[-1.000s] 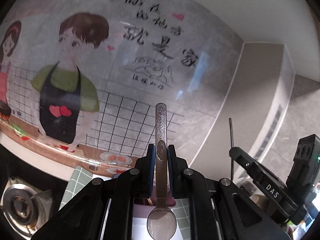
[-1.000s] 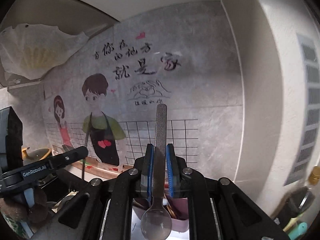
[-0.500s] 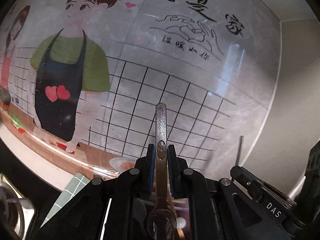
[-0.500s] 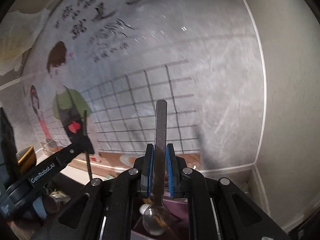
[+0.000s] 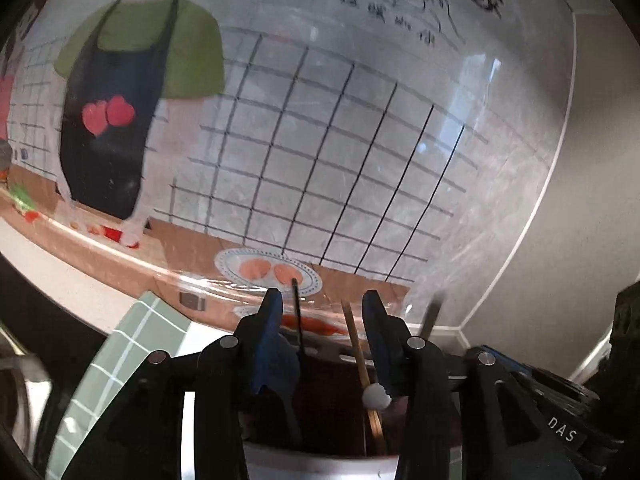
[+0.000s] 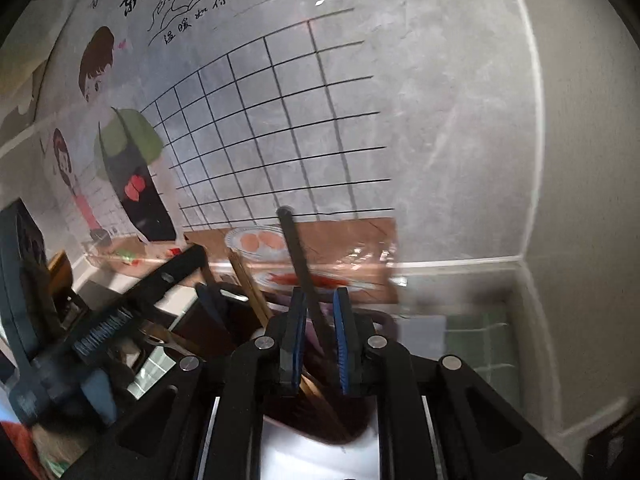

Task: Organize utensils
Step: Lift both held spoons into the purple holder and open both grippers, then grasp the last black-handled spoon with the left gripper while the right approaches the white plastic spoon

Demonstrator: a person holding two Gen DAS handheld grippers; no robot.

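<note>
My left gripper (image 5: pixel 322 300) hangs over the dark red utensil holder (image 5: pixel 332 412), its jaws opening wide. A thin dark handle (image 5: pixel 297 316) and wooden chopsticks (image 5: pixel 357 344) stand in the holder between the pads, touching neither. My right gripper (image 6: pixel 319 300) is over the same holder (image 6: pixel 352 412), its jaws opening a little. A dark spoon handle (image 6: pixel 296 252) leans left between them and looks loose. The left gripper (image 6: pixel 200 276) shows blurred at the left of the right wrist view. Just right of the left gripper is the right gripper's body (image 5: pixel 560 432).
A wall decal (image 5: pixel 320 140) with cartoon figures and a black grid stands close behind the holder. A green tiled mat (image 5: pixel 120 360) lies to its left and reaches past it (image 6: pixel 480 336) on the right. A wall corner (image 6: pixel 532 200) closes the right side.
Both grippers have sunk toward the holder. The left jaws have opened and the spoon no longer stands between them. The right jaws have parted slightly and its spoon handle has tipped left.
</note>
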